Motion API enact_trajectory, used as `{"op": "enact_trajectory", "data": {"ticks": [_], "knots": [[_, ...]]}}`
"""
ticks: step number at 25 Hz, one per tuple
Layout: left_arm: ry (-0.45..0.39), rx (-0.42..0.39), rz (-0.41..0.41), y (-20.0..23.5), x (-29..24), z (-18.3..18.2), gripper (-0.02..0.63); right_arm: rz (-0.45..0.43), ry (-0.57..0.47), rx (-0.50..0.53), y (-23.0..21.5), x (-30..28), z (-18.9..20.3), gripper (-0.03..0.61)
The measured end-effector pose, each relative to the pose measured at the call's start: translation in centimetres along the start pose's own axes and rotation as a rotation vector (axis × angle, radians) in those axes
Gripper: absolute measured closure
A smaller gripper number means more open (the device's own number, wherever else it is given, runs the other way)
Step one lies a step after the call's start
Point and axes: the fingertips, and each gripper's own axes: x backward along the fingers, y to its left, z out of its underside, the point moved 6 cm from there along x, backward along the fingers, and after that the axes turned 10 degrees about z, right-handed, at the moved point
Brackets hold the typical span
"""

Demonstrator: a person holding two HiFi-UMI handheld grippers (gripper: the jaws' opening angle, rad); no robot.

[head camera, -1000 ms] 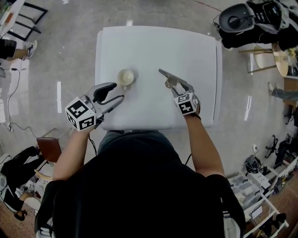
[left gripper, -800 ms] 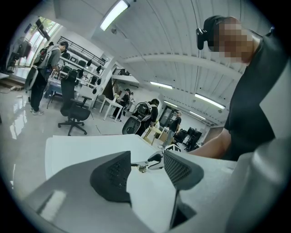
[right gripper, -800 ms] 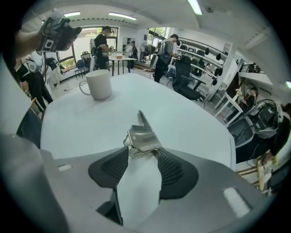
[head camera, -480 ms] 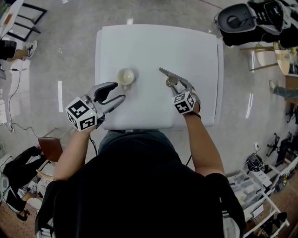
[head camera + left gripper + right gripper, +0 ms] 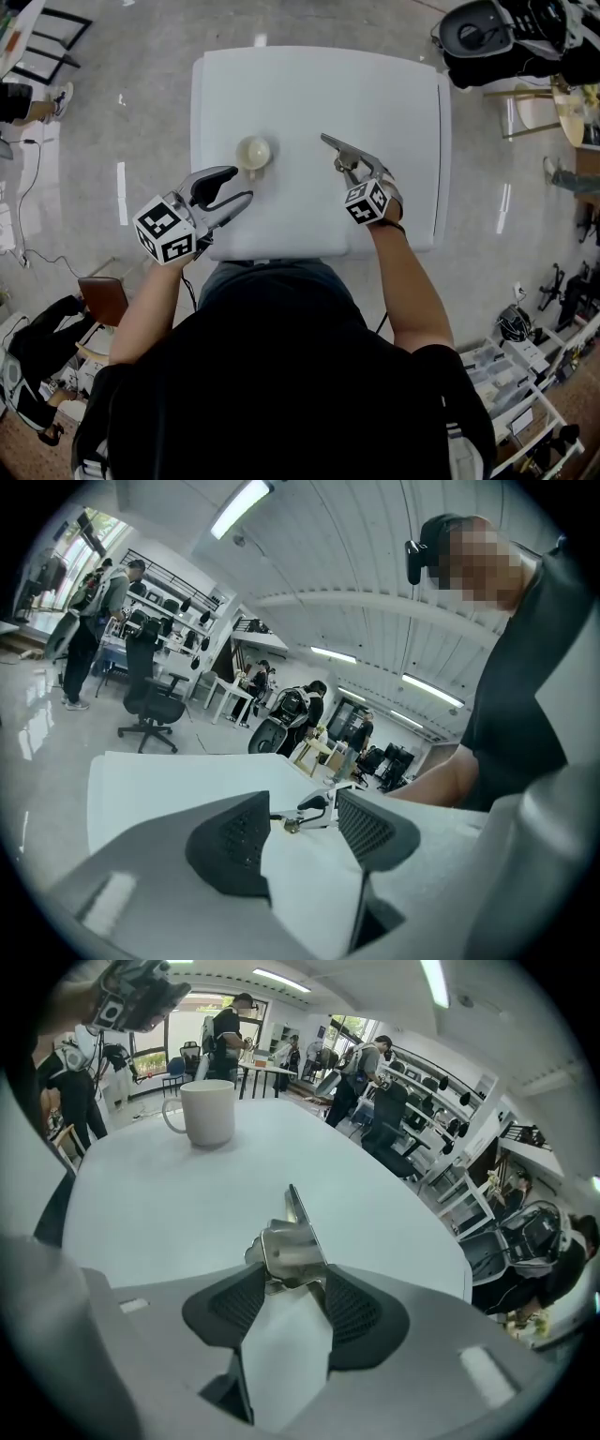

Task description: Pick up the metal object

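A shiny metal object [image 5: 343, 152] with a flat blade and a bent handle lies right of centre on the white table [image 5: 309, 84]. In the right gripper view the metal object [image 5: 290, 1252] sits between the pads, and my right gripper [image 5: 292, 1283] is shut on its near end. From the head view, my right gripper [image 5: 352, 170] is at the object's near end. My left gripper [image 5: 239, 185] hovers open over the table's front left, with nothing between its fingers. Its own view shows my left gripper [image 5: 305, 832] aimed across the table at the distant metal object [image 5: 302, 814].
A cream mug [image 5: 254, 153] stands upright left of centre; the right gripper view shows this mug [image 5: 208, 1110] beyond the metal object. A black office chair [image 5: 478, 37] stands past the table's far right corner. People and desks fill the room around.
My right hand has edged slightly forward and its marker cube has turned a little. The metal object, the mug and my left gripper have hardly moved.
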Motion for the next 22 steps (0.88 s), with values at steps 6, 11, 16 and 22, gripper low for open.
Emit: {"op": "enact_trajectory", "data": {"ticks": [6,11,16,22], "knots": [[-0.005,-0.003,-0.001,0.2,0.1,-0.2,0.39,0.01,0.007,0.028,0.1,-0.3,-0.4,0.357],[-0.011,-0.001,-0.003,0.4,0.6,-0.4,0.39,0.02,0.007,0.058,0.5,-0.2,-0.7,0.382],[-0.012,0.007,0.005,0.2,0.3,-0.3,0.39,0.025,0.008,0.092,0.6,-0.3,-0.5,0.394],[-0.022,0.007,0.011,0.4,0.7,-0.8,0.39,0.024,0.006,0.12,0.7,-0.1,-1.3,0.404]]}}
